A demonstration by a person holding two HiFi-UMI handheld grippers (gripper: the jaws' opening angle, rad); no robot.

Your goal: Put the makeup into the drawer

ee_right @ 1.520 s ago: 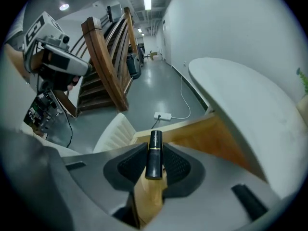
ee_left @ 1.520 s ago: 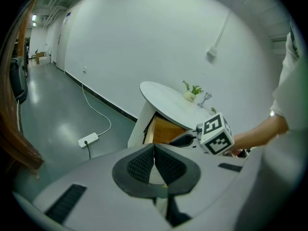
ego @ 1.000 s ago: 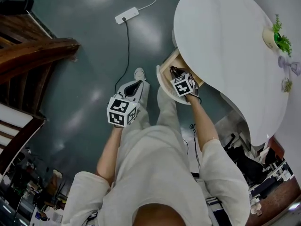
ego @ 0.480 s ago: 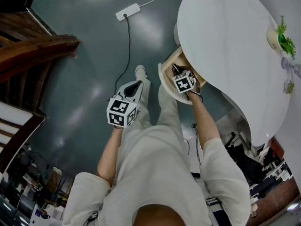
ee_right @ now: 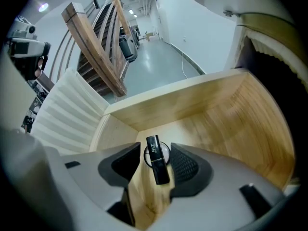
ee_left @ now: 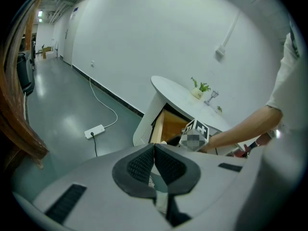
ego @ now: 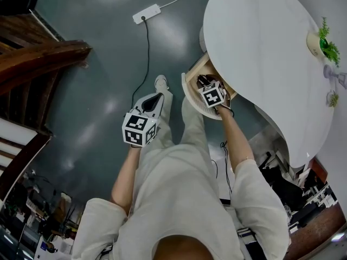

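A black lipstick tube (ee_right: 158, 165) stands tilted between the jaws of my right gripper (ee_right: 156, 154), inside the open wooden drawer (ee_right: 216, 109). The jaws have just been opening, and a gap shows on each side of the tube. A small round clear piece (ee_right: 166, 149) lies on the drawer floor behind it. In the head view the right gripper (ego: 203, 82) reaches down into the drawer (ego: 193, 73) under the white table (ego: 260, 42). My left gripper (ego: 156, 98) hangs over the floor to the left, shut and empty, its pads (ee_left: 144, 165) pressed together.
A white power strip (ego: 146, 14) with its cable lies on the grey floor at the back. Wooden stair rails (ego: 43, 53) stand at the left. A potted plant (ego: 321, 39) and a glass (ego: 336, 76) sit on the table's far side. The person's legs fill the space below the grippers.
Both grippers stay in nearly the same place in the head view. The picture has shifted a little, nothing else visibly differs.
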